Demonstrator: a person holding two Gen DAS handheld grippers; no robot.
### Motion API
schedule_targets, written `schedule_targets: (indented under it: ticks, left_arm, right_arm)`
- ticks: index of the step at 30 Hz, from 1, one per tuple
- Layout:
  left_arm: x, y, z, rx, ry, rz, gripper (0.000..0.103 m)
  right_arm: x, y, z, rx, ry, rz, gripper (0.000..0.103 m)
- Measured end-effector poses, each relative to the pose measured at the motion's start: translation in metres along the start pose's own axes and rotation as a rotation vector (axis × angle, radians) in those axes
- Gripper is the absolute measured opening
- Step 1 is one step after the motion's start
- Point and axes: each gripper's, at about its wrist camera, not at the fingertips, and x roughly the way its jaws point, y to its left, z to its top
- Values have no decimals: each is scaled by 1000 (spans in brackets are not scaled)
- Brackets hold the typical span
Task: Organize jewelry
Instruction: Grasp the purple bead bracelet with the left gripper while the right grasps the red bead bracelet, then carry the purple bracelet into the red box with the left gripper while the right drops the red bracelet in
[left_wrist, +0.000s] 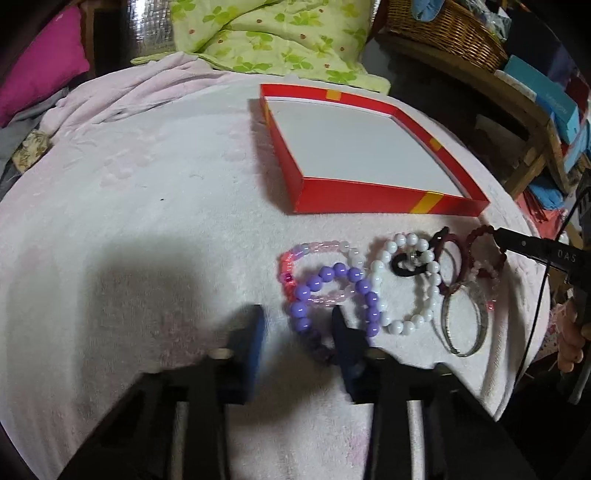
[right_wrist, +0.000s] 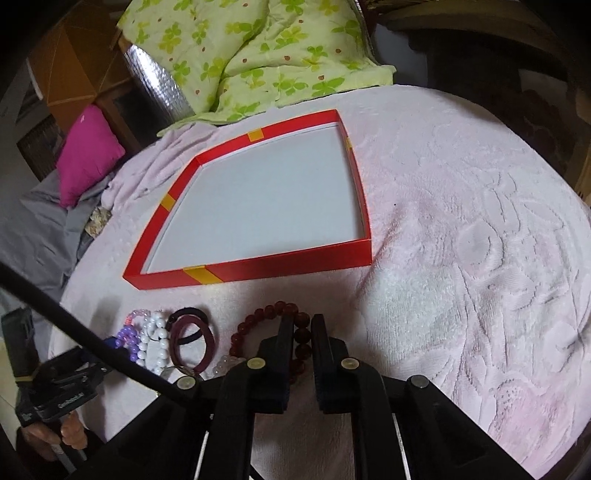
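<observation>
Right gripper (right_wrist: 303, 328) clamped on dark red bead bracelet (right_wrist: 258, 314), lying on pink towel (right_wrist: 461, 221) near red box (right_wrist: 258, 269). Left gripper (left_wrist: 299, 332) fingers apart, purple bead bracelet (left_wrist: 332, 273) partly between them, unpressed.

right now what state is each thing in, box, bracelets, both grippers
red box, open, empty
right gripper, shut on dark red bracelet
left gripper, open
dark red bracelet, on the cloth, pinched
purple bracelet, flat on the cloth, not gripped, one end between the left gripper's open jaws
white bracelet, flat on the cloth, untouched
</observation>
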Motion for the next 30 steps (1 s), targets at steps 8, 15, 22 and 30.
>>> schedule_targets:
  ticks: [8, 15, 22, 30]
  left_arm:
    - [-3, -9, -3, 37, -14, -14, 9]
    - [-22, -3, -7, 13, -81, -36, 9]
    - [-39, -1, -6, 0, -144, -41, 9]
    - [-62, -16, 20, 54, -232, -85, 9]
  right_arm:
    - [-5, -10, 2, 97, -17, 84, 11]
    - [-10, -7, 3, 81, -51, 94, 11]
    - [-32, -1, 8, 78, -155, 141, 11]
    - [-47, 6, 24, 94, -261, 206, 11]
